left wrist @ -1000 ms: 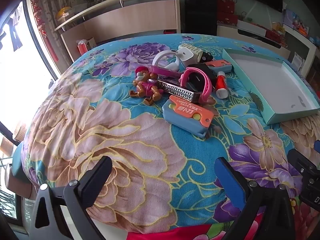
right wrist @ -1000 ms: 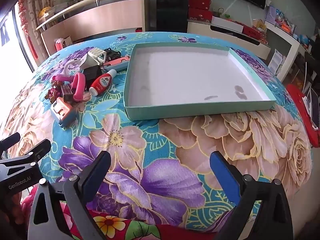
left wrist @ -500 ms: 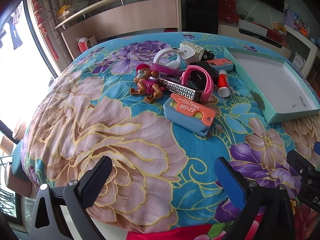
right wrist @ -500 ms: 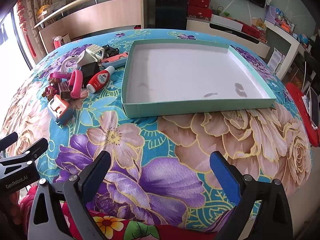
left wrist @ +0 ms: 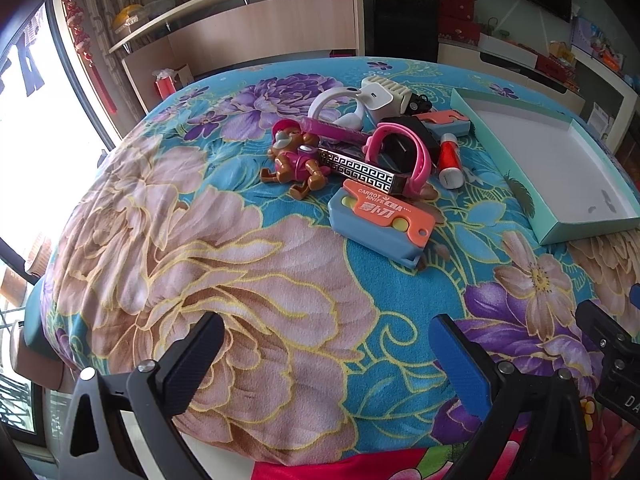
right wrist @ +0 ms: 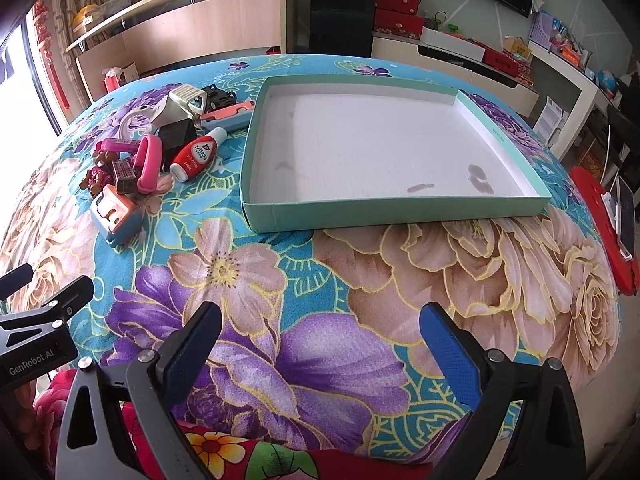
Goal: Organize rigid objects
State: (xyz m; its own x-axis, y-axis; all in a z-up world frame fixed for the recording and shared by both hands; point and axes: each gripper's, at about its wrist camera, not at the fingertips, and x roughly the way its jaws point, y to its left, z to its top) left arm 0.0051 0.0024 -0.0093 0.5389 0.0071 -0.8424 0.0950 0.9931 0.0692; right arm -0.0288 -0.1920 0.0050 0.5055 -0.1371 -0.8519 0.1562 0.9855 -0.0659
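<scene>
Currently, left claw (left wrist: 326, 354): jaws apart, empty, poised over the flowered tablecloth (left wrist: 224, 280) near its front edge. Against the frames a second prior, the clutter sat slightly larger and lower in the left view, so this claw had eased forward a little; judged an approach, no item yet lifted.

Right claw (right wrist: 320, 350): jaws apart, empty, likewise over cloth; the tray had also drawn a little nearer in its view.

Outward at 12 o'clock from the left claw: blue-and-orange carrot knife toy (left wrist: 380, 220), nearest of the heap. Behind it, a patterned metal bar (left wrist: 360, 170), a brown bear figure (left wrist: 296, 160), a pink band (left wrist: 404, 152), a red glue bottle (left wrist: 450, 160), a white charger (left wrist: 378, 98).

At 12 o'clock from the right claw: teal cardboard tray (right wrist: 392, 210), nothing inside but some stains; sorting judged not begun.

Left view alone: the bear's whole body and the knife's lettering. Right view alone: the tray's whole floor, the bottle's label, and a phone (right wrist: 626, 216) on a red stool at 3 o'clock.
</scene>
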